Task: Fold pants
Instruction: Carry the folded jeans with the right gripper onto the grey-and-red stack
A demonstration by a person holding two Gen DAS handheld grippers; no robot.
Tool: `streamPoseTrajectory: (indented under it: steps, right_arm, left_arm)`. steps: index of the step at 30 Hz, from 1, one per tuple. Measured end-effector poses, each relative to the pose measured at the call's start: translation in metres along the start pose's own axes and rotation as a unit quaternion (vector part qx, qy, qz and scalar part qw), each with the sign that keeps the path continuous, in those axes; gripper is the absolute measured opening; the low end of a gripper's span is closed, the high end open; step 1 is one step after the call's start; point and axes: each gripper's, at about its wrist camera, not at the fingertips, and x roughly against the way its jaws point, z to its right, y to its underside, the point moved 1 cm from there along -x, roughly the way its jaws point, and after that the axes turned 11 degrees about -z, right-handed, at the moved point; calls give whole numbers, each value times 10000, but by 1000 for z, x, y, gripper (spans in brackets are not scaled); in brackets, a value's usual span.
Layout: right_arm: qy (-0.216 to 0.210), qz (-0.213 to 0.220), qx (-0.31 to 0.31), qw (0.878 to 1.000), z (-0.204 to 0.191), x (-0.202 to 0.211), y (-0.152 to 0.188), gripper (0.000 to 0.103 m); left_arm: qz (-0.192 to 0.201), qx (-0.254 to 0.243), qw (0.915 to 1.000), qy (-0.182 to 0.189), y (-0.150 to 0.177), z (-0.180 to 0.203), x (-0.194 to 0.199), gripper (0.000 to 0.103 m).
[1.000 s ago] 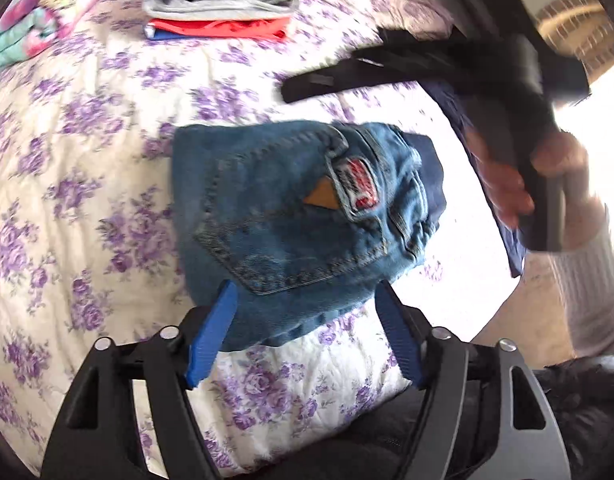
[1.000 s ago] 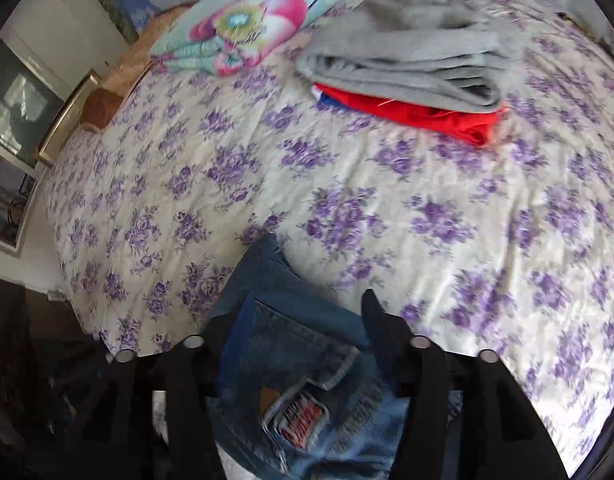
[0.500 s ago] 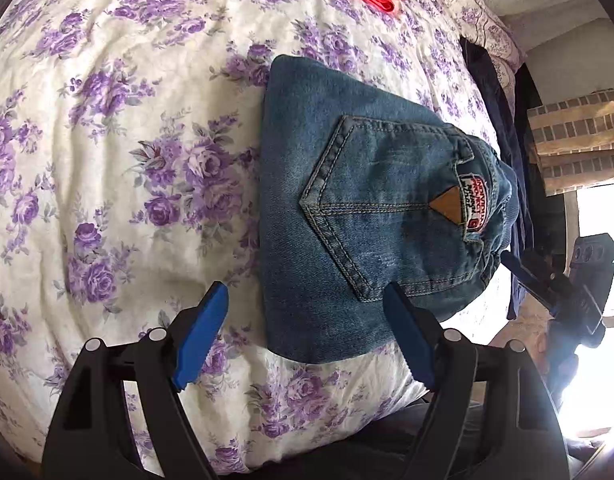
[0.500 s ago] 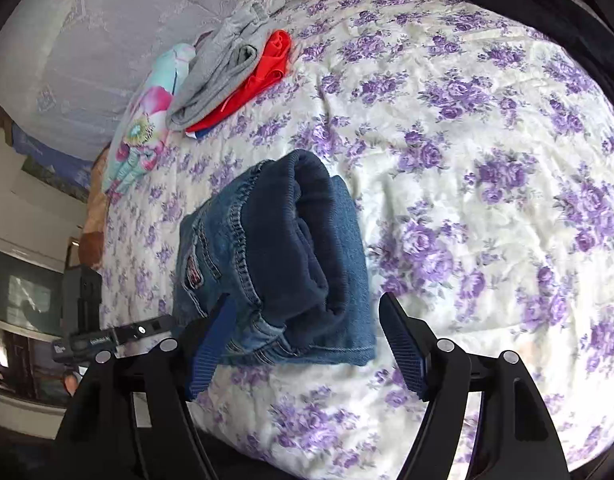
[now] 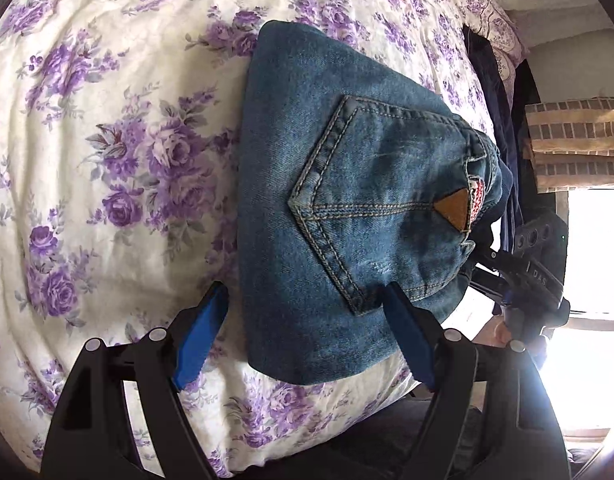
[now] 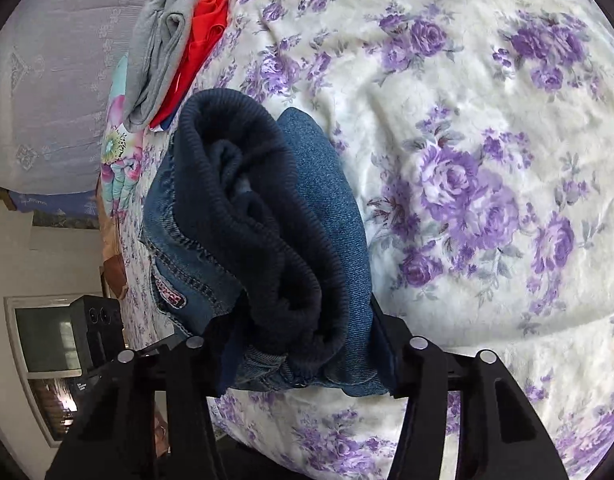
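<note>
Folded jeans (image 5: 347, 208) lay on the flowered bedspread (image 5: 107, 140). My right gripper (image 6: 303, 352) had just been closing, its pads pressing the waistband end. My left gripper (image 5: 303, 340) stood wide open astride the near corner, gripping nothing.

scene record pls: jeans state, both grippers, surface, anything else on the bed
garment: folded jeans, compact bundle, back pocket facing up
surface: floral bedspread
left gripper: jaws open at the bundle's near edge, one over the bedspread, one over denim, not gripping
right gripper: jaws have just been closing, now pressed on the bundle's waistband end
other items: grey and red clothes stack, farther up the bed, apart from the jeans
task status: fold looks finished; bundle lying on the bed
</note>
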Motion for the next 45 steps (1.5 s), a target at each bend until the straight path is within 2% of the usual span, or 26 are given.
streamPoseTrajectory:
  steps: [5, 7, 12, 14, 18, 21, 24, 29, 33, 37, 39, 42, 45]
  right_arm:
    - [-100, -32, -129, 9999, 7, 8, 2, 49]
    - [-90, -74, -180, 9998, 10, 6, -1, 50]
    - [-50, -77, -164, 9998, 13, 9, 0, 51]
    - [55, -29, -74, 10000, 11, 10, 3, 51]
    - [664, 162, 397, 9969, -22, 11, 5, 46]
    - [1117, 370, 866, 9893, -51, 22, 11, 44]
    - [1237, 516, 1205, 9836, -76, 33, 9, 44]
    - [1044, 621, 1501, 9812, -119, 49, -18, 44]
    - [751, 789, 1849, 9767, -186, 73, -80, 44]
    - [641, 1167, 2173, 9670, -265, 93, -168, 44]
    - [638, 1316, 2184, 9648, -289, 95, -215, 44]
    - [682, 1509, 2132, 9629, -304, 93, -267, 44]
    - [886, 1590, 2082, 9610, -296, 79, -300, 45]
  left_arm:
    - [-49, 67, 9997, 210, -11, 2, -7, 77]
    - [-66, 70, 9997, 219, -16, 7, -13, 71]
    - [321, -272, 9983, -399, -3, 32, -1, 52]
    - [440, -352, 9966, -599, 1, 40, 2, 48]
    - [610, -507, 9919, -989, 5, 54, 8, 41]
    - [737, -555, 9900, -1071, 10, 62, 17, 39]
    - [873, -516, 9896, -1020, 11, 63, 33, 39]
    - [1315, -499, 9848, -1023, -5, 71, 81, 39]
    - [1814, -659, 9748, -1122, -56, 87, 146, 39]
    - [2208, -774, 9652, -1167, -151, 101, 220, 39]
    - [2304, -754, 9636, -1125, -202, 102, 246, 40]
    - [2340, -712, 9638, -1058, -265, 104, 261, 40]
    - [2203, -714, 9683, -942, -314, 93, 245, 42]
